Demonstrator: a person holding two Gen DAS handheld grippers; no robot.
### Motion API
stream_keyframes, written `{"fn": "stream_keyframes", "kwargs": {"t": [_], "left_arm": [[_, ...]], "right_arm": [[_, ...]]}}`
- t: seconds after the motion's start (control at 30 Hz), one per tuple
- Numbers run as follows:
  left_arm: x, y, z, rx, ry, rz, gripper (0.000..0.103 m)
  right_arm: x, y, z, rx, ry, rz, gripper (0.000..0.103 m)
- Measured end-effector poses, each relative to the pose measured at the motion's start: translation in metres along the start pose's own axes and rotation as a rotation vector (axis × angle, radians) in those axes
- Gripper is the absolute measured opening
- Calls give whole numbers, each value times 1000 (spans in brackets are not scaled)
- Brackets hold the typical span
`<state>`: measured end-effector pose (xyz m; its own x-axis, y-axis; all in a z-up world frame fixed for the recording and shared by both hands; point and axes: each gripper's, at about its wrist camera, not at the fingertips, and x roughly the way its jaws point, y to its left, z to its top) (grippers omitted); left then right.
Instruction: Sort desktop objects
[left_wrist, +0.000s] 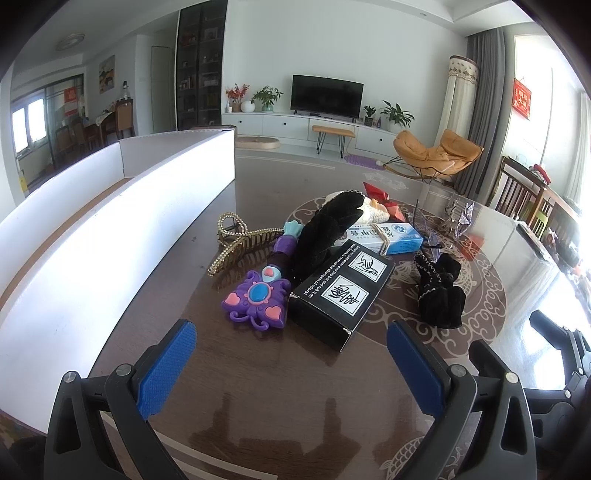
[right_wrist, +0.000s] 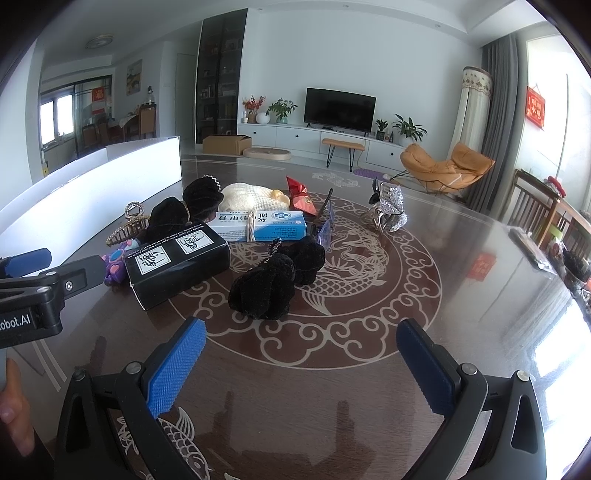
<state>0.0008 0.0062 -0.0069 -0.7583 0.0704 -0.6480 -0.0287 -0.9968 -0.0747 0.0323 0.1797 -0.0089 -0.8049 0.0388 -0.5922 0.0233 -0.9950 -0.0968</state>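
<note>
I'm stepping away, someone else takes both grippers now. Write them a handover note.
Left gripper: jaws open, empty, hovering before the black box.
Right gripper: jaws open, empty, facing the black velvet scrunchie.
On the table, in a loose pile: purple toy wand, gold hair claw, blue-and-white box, cream knit item, red packet, silver hair clip.
White bin stands on the left; its inside is mostly hidden.
Done: nothing visibly sorted. Left: everything.
</note>
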Motion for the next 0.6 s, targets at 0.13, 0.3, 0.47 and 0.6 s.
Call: {"fn": "stream_keyframes", "kwargs": {"t": [0.13,0.3,0.47,0.6], "left_arm": [[0,0,0,1,1,-1,103],[0,0,0,3,6,-1,103],[1,1,-1,4,18,4,103],[6,1,-1,19,34,36,103]], "right_arm": [[-1,-1,0,-4,3,1,103],[-1,-2,0,-4,7,2,103],[0,-2,1,0,13,4,103],[2,-2,1,2,20,5,103]]}}
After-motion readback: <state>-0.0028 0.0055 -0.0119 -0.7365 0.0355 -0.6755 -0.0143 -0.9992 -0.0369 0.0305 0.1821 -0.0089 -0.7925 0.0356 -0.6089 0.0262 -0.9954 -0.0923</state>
